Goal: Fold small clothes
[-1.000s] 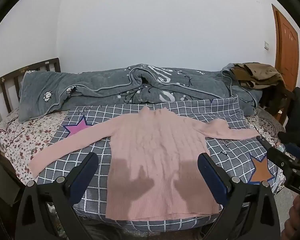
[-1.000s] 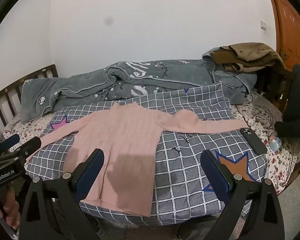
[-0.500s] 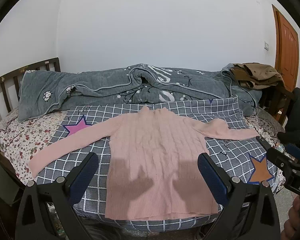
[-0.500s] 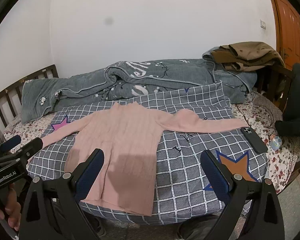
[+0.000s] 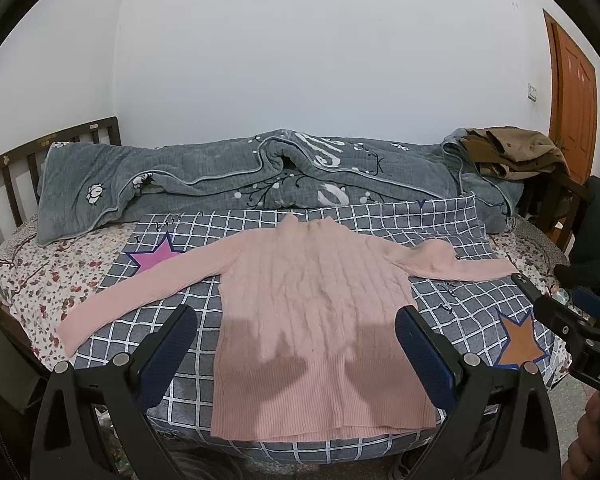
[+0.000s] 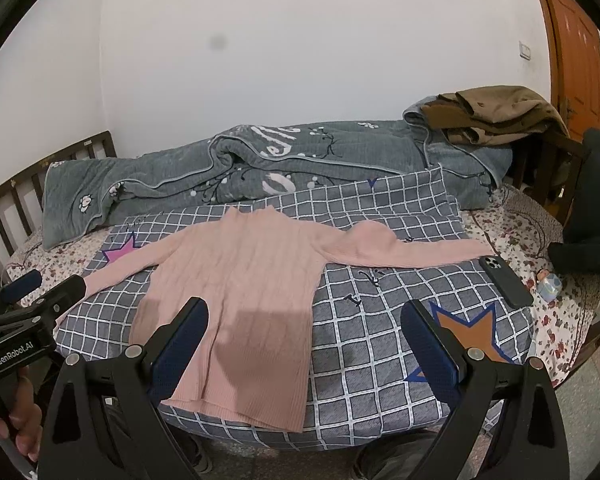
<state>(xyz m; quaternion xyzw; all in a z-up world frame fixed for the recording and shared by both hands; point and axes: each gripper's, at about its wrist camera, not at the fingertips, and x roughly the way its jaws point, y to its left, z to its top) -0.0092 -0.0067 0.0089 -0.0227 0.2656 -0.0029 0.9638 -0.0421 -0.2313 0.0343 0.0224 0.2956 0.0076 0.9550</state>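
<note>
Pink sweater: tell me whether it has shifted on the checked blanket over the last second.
No. The pink sweater lies flat as before, its sleeve still crossing the pink star on the checked blanket; neither tongs touches it.

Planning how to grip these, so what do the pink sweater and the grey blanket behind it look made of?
Pink sweater: soft knit, probably wool or acrylic; cable ridges and ribbed hem show, matte.
Grey blanket: thick plush or quilted fabric, it seems; puffy folds, piped edge.

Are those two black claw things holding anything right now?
No. The left gripper and right gripper both hang open above the bed, empty; the pink sweater lies flat, untouched.
</note>
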